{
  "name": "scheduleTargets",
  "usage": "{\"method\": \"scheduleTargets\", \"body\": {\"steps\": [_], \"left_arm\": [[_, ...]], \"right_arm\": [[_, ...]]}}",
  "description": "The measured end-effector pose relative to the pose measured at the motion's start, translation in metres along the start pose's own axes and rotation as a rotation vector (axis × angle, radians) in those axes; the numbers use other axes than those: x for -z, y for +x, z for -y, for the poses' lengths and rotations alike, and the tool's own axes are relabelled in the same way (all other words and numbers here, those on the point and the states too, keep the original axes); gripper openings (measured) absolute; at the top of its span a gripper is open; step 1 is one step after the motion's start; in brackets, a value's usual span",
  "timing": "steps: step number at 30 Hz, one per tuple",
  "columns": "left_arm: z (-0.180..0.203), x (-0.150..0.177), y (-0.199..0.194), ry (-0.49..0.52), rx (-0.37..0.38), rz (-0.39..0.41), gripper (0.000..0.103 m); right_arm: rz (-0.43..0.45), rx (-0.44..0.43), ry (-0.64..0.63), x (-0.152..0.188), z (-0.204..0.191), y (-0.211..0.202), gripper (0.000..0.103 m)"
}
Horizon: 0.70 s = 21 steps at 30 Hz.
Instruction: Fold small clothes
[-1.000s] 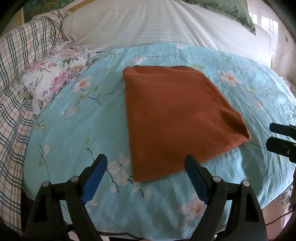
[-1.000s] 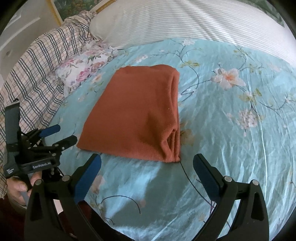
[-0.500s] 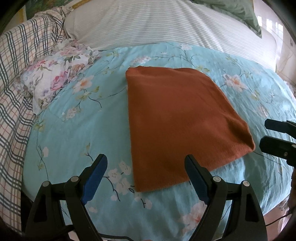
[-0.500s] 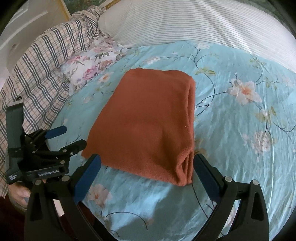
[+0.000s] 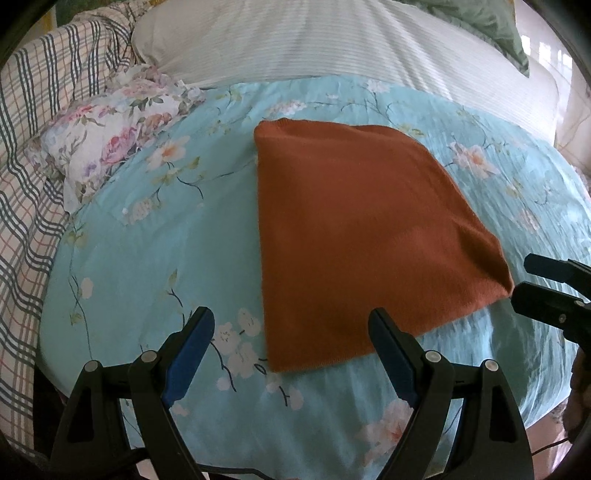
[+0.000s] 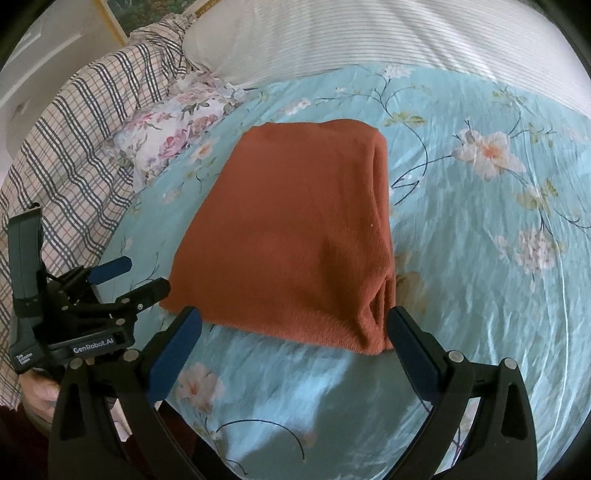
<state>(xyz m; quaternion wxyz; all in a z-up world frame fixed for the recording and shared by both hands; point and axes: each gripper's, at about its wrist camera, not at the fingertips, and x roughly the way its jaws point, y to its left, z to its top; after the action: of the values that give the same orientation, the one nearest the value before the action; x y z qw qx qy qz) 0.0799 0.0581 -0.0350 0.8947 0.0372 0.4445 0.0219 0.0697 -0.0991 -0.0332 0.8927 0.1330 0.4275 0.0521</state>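
While the rust cloth (image 6: 295,236) lay folded flat on the floral sheet (image 6: 480,258), both grippers stood wide and held nothing. The right gripper (image 6: 293,328) straddled the near edge, its right pad just beside the bunched corner, probably to pinch it for another fold. The left gripper (image 5: 291,330) flanked the other near corner; contact was unclear in the blur.

Green pillow (image 5: 491,22) cut off.

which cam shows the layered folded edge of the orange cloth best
Right wrist view: the orange cloth shows its stacked layers along the right edge. The left wrist view shows only its flat top, layers hidden.
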Motion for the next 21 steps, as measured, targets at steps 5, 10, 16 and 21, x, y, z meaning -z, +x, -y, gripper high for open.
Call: {"method": "scheduleTargets", "body": {"steps": [5,10,16,21], "left_arm": [[0.001,0.008,-0.004,-0.002,0.002,-0.003,0.086],[0.001,0.013,-0.01,-0.009,-0.001,0.009,0.086],[0.002,0.016,-0.018,-0.008,0.005,0.024,0.086],[0.004,0.018,-0.023,-0.007,0.011,0.033,0.086]], "right_arm": [[0.002,0.012,-0.006,0.006,-0.004,-0.001,0.1],[0.014,0.023,-0.005,0.01,-0.005,-0.007,0.1],[0.021,0.021,-0.024,0.015,-0.009,-0.013,0.1],[0.029,0.03,-0.026,0.016,-0.012,-0.016,0.1]]}}
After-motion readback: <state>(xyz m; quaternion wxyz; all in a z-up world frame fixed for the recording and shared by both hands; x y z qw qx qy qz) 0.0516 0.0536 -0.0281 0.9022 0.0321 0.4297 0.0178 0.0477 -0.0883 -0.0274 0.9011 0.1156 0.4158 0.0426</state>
